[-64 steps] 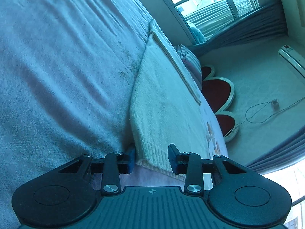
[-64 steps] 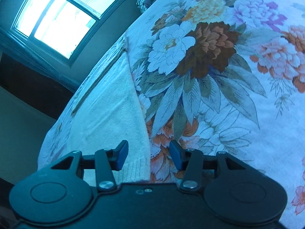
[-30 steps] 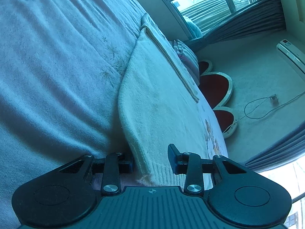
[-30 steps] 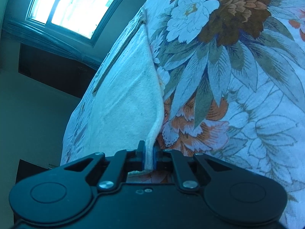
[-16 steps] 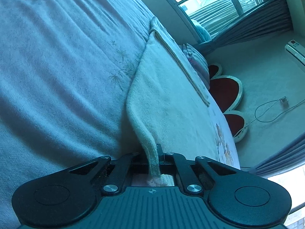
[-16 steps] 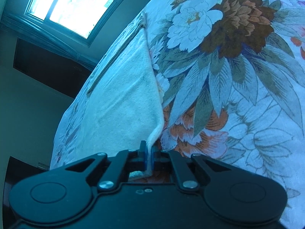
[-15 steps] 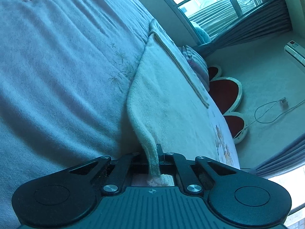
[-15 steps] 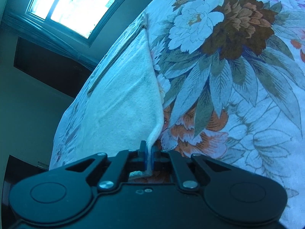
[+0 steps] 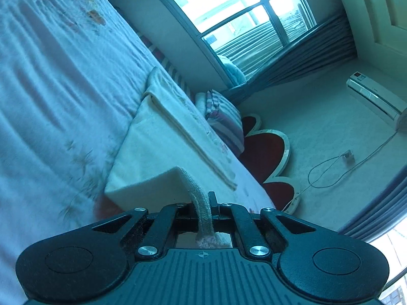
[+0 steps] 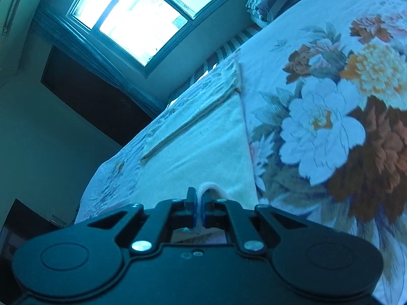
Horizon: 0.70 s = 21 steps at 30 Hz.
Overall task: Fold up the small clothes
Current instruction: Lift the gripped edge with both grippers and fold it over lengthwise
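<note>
A cream knitted garment [image 9: 155, 152] lies on the bed. My left gripper [image 9: 203, 204] is shut on its ribbed hem and holds that corner raised off the bed, so the cloth hangs taut from the jaws. The same garment [image 10: 203, 147] shows in the right wrist view. My right gripper [image 10: 199, 203] is shut on the other hem corner and holds it lifted too. The far part of the garment, with a folded band [image 9: 193, 137] across it, still rests on the bed.
The bed has a pale textured cover [image 9: 51, 89] on the left and a floral sheet [image 10: 330, 127] on the right. Striped pillows [image 9: 223, 119] and a red headboard [image 9: 264, 152] lie beyond the garment. A window [image 10: 132, 17] is behind.
Both grippers closed on the hem corners, then lifted them and moved forward over the garment. The near edge has risen off the bed.
</note>
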{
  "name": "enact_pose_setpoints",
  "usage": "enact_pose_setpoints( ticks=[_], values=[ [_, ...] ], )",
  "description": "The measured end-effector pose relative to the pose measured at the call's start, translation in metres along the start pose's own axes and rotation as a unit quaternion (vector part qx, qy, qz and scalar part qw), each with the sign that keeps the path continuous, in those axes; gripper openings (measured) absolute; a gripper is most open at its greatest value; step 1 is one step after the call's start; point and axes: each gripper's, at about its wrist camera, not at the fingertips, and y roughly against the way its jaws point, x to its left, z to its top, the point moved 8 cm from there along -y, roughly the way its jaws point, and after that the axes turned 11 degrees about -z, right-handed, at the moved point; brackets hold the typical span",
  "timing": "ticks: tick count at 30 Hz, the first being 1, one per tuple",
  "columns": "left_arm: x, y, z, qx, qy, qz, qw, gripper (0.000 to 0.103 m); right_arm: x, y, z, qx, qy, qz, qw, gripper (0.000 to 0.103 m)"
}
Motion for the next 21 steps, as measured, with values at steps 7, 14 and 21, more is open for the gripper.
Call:
enact_pose_setpoints(
  ticks=[7, 14, 21],
  values=[
    [0.000, -0.078, 0.067, -0.017, -0.017, -0.005, 0.9997, 0.003, 0.016, -0.054, 0.081, -0.022, 0.014, 0.004, 1.000, 0.005],
    [0.016, -0.161, 0.128, -0.008, -0.047, 0.015, 0.9987, 0.003, 0.026, -0.127, 0.155, -0.028, 0.032, 0.015, 0.999, 0.005],
    [0.053, -0.238, 0.172, 0.007, -0.045, 0.046, 0.9979, 0.003, 0.018, -0.214, 0.204, 0.000, 0.017, 0.020, 1.000, 0.005]
  ],
)
